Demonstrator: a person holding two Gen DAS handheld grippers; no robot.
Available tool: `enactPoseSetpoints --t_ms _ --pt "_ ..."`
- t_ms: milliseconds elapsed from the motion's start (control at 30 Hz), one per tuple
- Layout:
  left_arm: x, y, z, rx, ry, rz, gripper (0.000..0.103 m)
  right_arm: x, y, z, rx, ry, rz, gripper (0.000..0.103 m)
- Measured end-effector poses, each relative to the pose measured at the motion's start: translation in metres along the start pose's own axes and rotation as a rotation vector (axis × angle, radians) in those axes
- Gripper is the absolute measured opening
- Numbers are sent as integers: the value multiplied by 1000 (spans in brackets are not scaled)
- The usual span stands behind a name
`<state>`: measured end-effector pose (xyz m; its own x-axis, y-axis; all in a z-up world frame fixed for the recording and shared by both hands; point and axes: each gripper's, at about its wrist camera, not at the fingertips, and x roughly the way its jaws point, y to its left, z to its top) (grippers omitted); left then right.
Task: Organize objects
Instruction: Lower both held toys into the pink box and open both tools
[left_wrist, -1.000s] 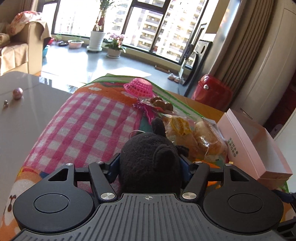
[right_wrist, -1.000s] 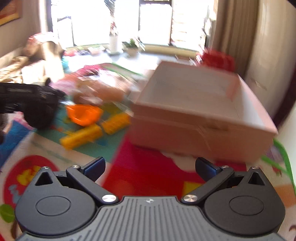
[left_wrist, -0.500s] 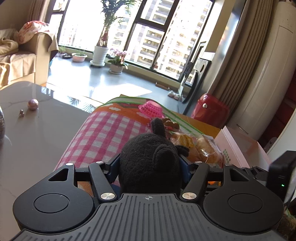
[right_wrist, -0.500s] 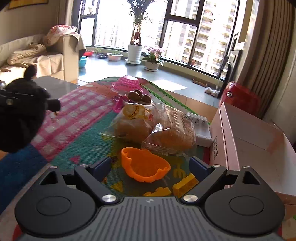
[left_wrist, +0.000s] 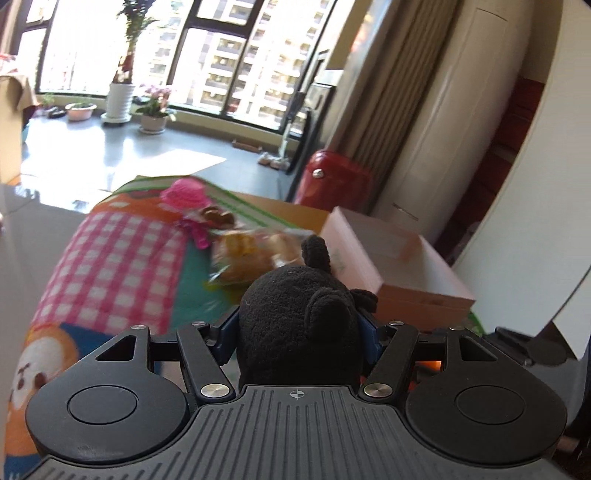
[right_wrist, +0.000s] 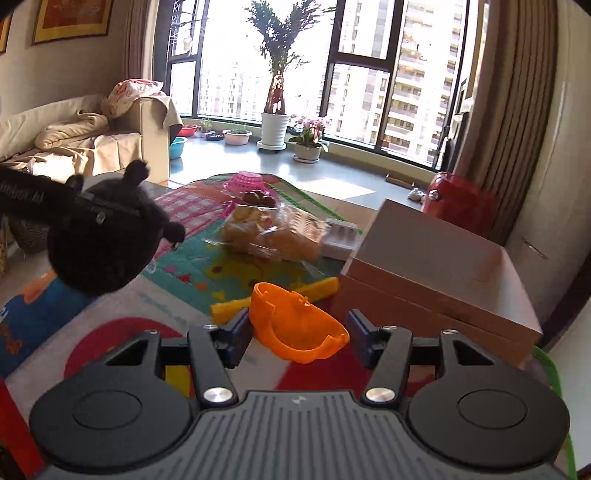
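Note:
My left gripper (left_wrist: 299, 328) is shut on a black plush toy (left_wrist: 299, 328) and holds it in the air above the colourful mat (left_wrist: 110, 266); the toy also shows at the left of the right wrist view (right_wrist: 103, 240). My right gripper (right_wrist: 297, 338) is open, with an orange plastic bowl (right_wrist: 295, 328) lying between its fingers on the mat; whether the fingers touch it I cannot tell. The open pink box (left_wrist: 399, 266) stands to the right, also in the right wrist view (right_wrist: 436, 269).
Bagged bread (right_wrist: 269, 232), a pink basket (right_wrist: 245, 181), brown nuts (right_wrist: 258, 197), a white tray (right_wrist: 341, 236) and yellow blocks (right_wrist: 277, 295) lie on the mat. A red case (right_wrist: 458, 203) stands on the floor beyond. A grey table (left_wrist: 18, 258) lies left.
My left gripper carried the plush toy right, toward the pink box. My right gripper moved forward and down so the orange bowl now sits between its fingers.

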<state>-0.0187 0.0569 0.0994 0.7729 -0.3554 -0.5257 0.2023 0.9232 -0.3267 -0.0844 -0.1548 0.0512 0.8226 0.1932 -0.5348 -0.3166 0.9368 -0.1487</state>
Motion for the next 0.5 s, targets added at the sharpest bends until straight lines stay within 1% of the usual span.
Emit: enactPoseSetpoints --t_ms 100,167,200,233,267,300,333,367,433,467,500 --pt "26 -44 34 53 -36 -89 69 -24 -20 -12 11 -42 -68 56" --pt "50 -70 59 44 -76 -152 70 -35 -33 -18 28 -75 -105 56" --pt "65 -78 70 32 -85 -195 73 -38 -38 -20 39 -83 -119 56" --pt "84 -86 79 36 -75 -222 74 -40 -43 -22 51 -86 -126 56" --pt "104 -93 85 48 -41 -210 74 -40 -50 -25 68 -88 -129 56" --pt "123 -98 87 53 -6 -172 71 -41 -55 -26 78 -89 -132 56" --pt "138 -102 86 62 16 -136 69 -41 -58 -28 83 -91 -139 56" --pt "148 -104 84 82 17 -122 69 -41 -61 -29 87 -94 -147 56" --pt "147 -103 82 110 -42 -126 69 -43 -69 -30 103 -96 -156 56" --pt "141 -100 81 107 -72 -137 69 -44 -74 -29 114 -95 -157 56" --pt "136 -95 80 98 -86 -150 69 -43 -77 -27 122 -96 -158 56"
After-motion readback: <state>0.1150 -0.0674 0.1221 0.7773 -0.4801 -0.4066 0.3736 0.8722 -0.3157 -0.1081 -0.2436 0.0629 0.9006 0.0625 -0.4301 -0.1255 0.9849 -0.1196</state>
